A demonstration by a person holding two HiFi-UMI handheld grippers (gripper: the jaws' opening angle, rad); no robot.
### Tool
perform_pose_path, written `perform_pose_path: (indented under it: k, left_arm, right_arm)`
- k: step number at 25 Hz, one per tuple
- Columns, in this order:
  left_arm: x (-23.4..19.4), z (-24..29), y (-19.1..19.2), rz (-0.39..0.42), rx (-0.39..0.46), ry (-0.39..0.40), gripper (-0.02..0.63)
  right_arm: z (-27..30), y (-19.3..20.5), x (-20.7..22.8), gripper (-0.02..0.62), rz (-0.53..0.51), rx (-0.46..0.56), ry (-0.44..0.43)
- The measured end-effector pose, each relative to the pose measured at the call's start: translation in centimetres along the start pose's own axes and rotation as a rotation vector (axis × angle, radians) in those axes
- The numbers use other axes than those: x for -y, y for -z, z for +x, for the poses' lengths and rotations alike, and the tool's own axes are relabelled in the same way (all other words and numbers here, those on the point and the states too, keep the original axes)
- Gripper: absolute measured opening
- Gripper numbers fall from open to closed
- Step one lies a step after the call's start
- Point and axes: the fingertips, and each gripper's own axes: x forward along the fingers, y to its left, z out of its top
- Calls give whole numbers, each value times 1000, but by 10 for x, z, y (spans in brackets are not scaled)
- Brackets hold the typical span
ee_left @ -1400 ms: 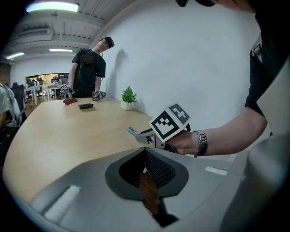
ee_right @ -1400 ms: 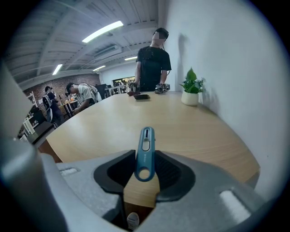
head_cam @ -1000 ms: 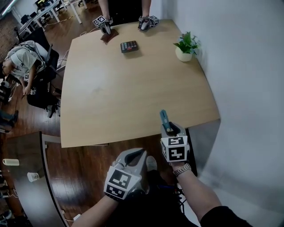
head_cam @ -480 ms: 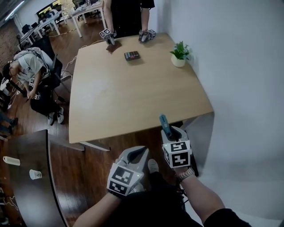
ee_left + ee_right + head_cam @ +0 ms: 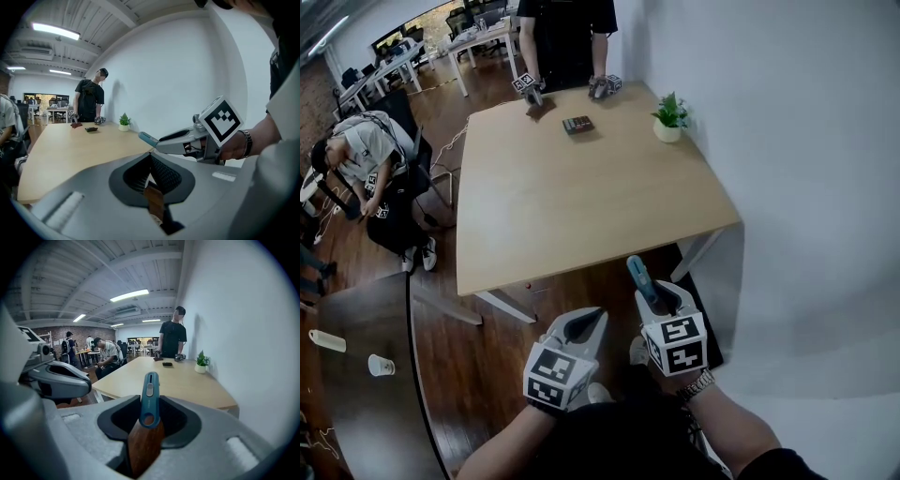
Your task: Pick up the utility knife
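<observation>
The utility knife is teal with a slider button, and its tip juts forward out of my right gripper, which is shut on it. In the right gripper view the knife stands upright between the dark pads, held in the air short of the table's near edge. My left gripper hangs beside it to the left, jaws shut with nothing in them. The left gripper view shows its pads meeting at a point, with the right gripper and the knife just beyond.
A pale wooden table lies ahead with a potted plant and a dark calculator at its far end. A standing person rests two grippers there. Someone sits at the left. A white wall runs along the right.
Both grippers have drawn back from the table's near edge and risen, so the table looks farther off. The knife stays in the right gripper.
</observation>
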Motion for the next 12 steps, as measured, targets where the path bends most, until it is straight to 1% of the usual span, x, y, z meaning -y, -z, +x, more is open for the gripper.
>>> perform_pose_path:
  k: [5, 10, 12]
  left_arm:
    - [6, -13, 2, -1, 11, 1, 17]
    - [12, -17, 2, 3, 18, 5, 17]
    - [16, -17, -2, -13, 18, 9, 17]
  right_arm:
    - [-22, -1, -20, 121, -18, 16, -20]
    - [-35, -3, -25, 120, -30, 30, -23]
    - [-39, -3, -24, 121, -31, 33, -23]
